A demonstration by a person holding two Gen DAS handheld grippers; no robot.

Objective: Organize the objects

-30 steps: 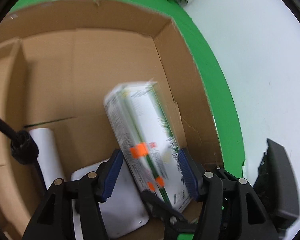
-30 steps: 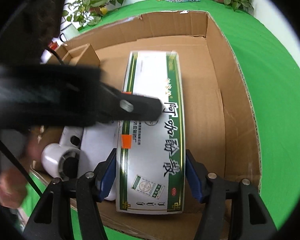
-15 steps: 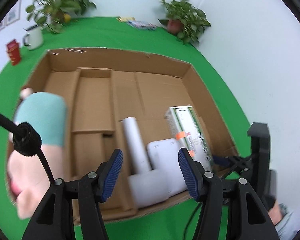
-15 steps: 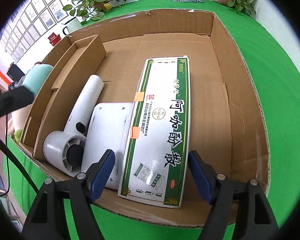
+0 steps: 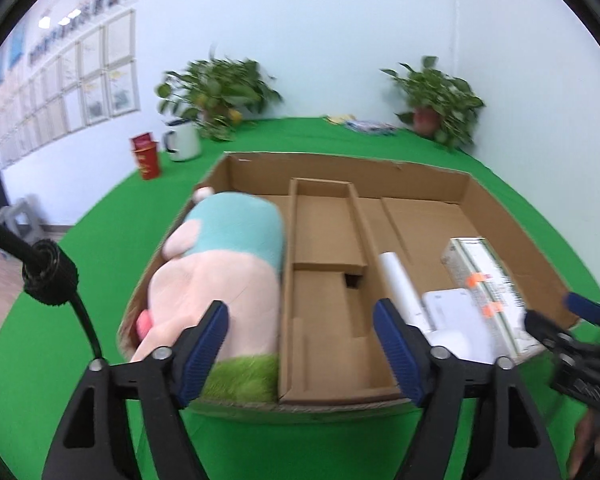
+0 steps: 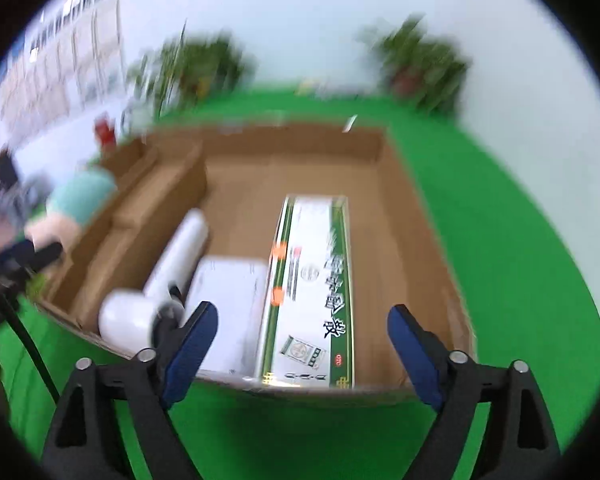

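Observation:
A cardboard box (image 5: 480, 200) with dividers sits on the green table. A pink and teal plush toy (image 5: 224, 264) lies in its left compartment. A white hair dryer (image 5: 398, 284), a flat white device (image 5: 456, 312) and a long green-and-white carton (image 5: 488, 284) lie in its right part. My left gripper (image 5: 302, 348) is open and empty above the box's near edge. My right gripper (image 6: 302, 348) is open and empty just before the box's near edge, with the carton (image 6: 316, 280), the dryer (image 6: 168, 276) and the white device (image 6: 224, 308) ahead.
Two potted plants (image 5: 216, 96) (image 5: 436, 100), a white mug (image 5: 182, 144) and a red container (image 5: 146, 156) stand at the table's far side. Flat packets (image 5: 364, 123) lie at the back. The right gripper shows at the left view's right edge (image 5: 588, 344).
Both grippers let go of the green-and-white carton and pulled back and up out of the box. The carton now lies flat in the box. The plush toy has come into the left view.

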